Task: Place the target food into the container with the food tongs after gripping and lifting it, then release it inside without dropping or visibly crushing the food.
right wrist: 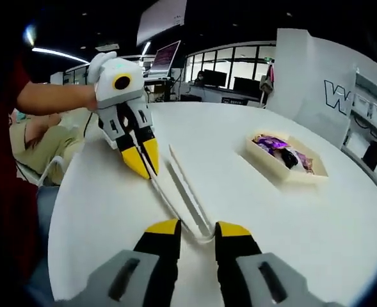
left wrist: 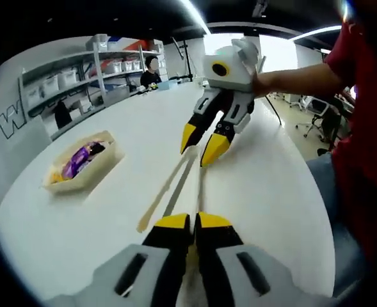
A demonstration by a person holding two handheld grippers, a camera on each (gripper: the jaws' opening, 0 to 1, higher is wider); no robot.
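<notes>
Lying between both hand-held grippers [right wrist: 196, 231], food tongs [right wrist: 187, 195], container [right wrist: 286, 158] apart

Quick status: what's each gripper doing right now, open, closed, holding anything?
Left gripper: shut on one arm of the food tongs.
Right gripper: open, jaws either side of the tongs' joined end, not gripping.

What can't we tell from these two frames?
- Food in the container: too small and blurred in both views to identify; only purple and yellow pieces read.
- tongs: the near end is hidden between the left gripper jaws in the left gripper view.
- right gripper: unclear whether its jaws touch the tongs' bend.
</notes>
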